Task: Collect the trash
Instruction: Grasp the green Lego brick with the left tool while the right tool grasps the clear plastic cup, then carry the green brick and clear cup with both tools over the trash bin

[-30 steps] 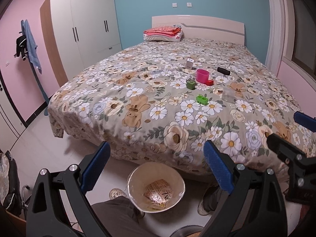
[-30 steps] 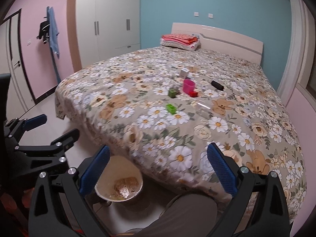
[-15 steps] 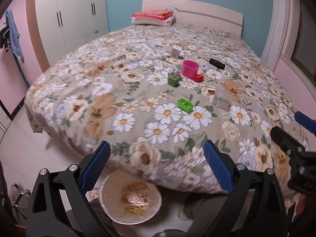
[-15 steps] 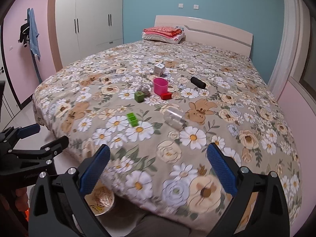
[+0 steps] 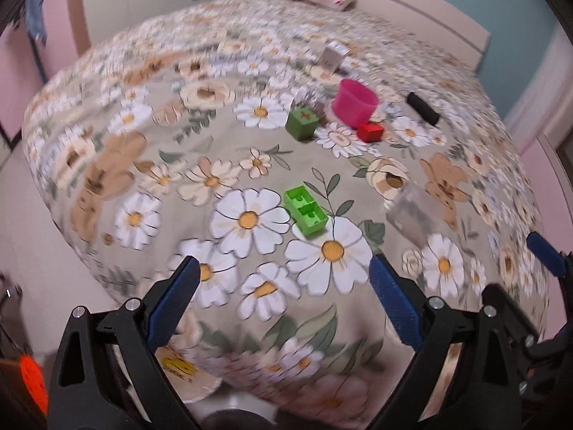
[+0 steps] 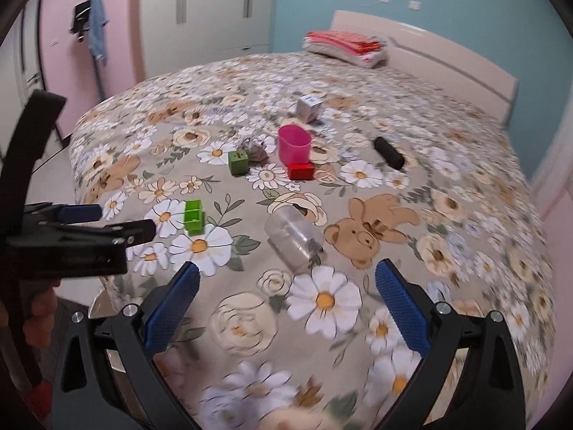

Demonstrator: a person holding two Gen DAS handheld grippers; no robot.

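Observation:
On the floral bedspread (image 6: pixel 447 215) a clear plastic cup (image 6: pixel 292 231) (image 5: pixel 415 211) lies on its side. My right gripper (image 6: pixel 288 286) hangs open just short of it, with nothing between the fingers. A crumpled grey wrapper (image 6: pixel 256 148) (image 5: pixel 309 95) sits farther back beside a green cube (image 6: pixel 238 161) (image 5: pixel 302 122). My left gripper (image 5: pixel 283 286) is open and empty over the bed's near edge, a little short of a green brick (image 5: pixel 305 210) (image 6: pixel 194 216). The trash bin (image 5: pixel 186 369) shows only partly below the left gripper, under the bed's edge.
Mid-bed stand a pink cup (image 6: pixel 294 142), a red block (image 6: pixel 301 171), a black cylinder (image 6: pixel 388 152) and a small white box (image 6: pixel 308 107). Folded red bedding (image 6: pixel 343 44) lies by the headboard. A white wardrobe (image 6: pixel 215 10) stands at the far left.
Both grippers have moved forward and down over the bed, so the items look much closer. The bin has slipped from the middle of the left wrist view to its bottom edge.

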